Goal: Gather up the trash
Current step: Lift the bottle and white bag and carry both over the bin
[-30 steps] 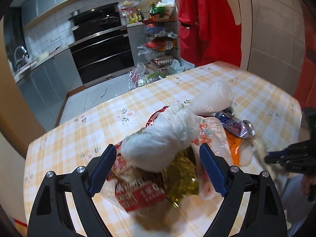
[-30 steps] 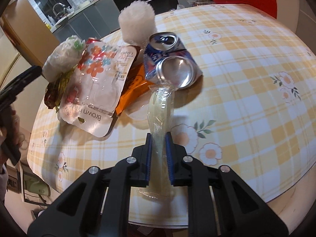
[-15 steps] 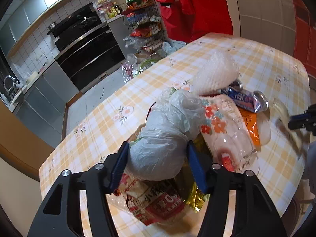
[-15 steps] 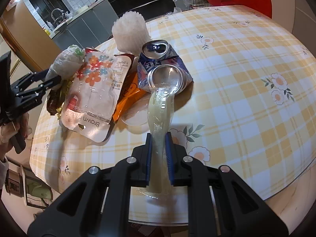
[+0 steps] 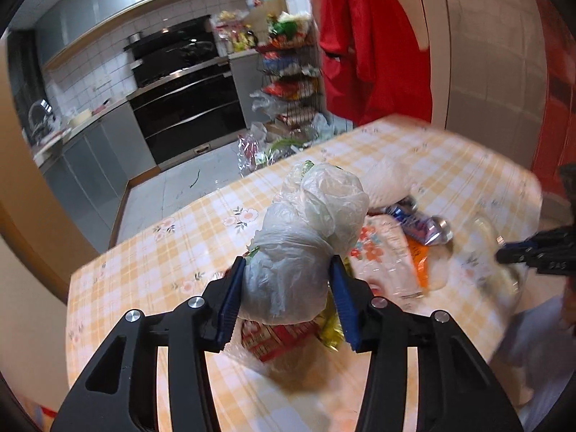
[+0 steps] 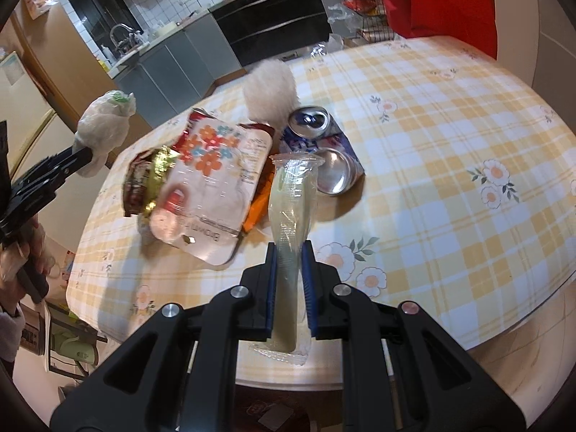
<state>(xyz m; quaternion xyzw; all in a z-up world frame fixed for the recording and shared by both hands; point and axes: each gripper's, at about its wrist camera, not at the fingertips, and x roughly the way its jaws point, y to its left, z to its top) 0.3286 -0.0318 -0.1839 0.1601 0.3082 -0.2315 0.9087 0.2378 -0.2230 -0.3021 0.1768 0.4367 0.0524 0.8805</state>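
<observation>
My left gripper (image 5: pixel 286 288) is shut on a crumpled white plastic bag (image 5: pixel 306 237) and holds it above the table; it also shows in the right wrist view (image 6: pixel 104 126). My right gripper (image 6: pixel 291 277) is shut on a clear plastic sleeve wrapper (image 6: pixel 293 201) held above the table edge. On the yellow checked table (image 6: pixel 450 136) lie a flowered pouch (image 6: pixel 212 187), a red and gold snack wrapper (image 6: pixel 144 176), an orange wrapper (image 6: pixel 261 198), two crushed cans (image 6: pixel 324 147) and a white foam net (image 6: pixel 270 90).
A wire rack of snacks (image 5: pixel 288 61) and bags on the floor (image 5: pixel 266 144) stand beyond the table's far edge. Red cloth (image 5: pixel 367 36) hangs at the back right. Kitchen cabinets and an oven (image 5: pixel 183 100) line the far wall.
My left gripper closed on the white plastic bag and lifted it off the pile. My right gripper stayed shut on the clear wrapper and raised it a little.
</observation>
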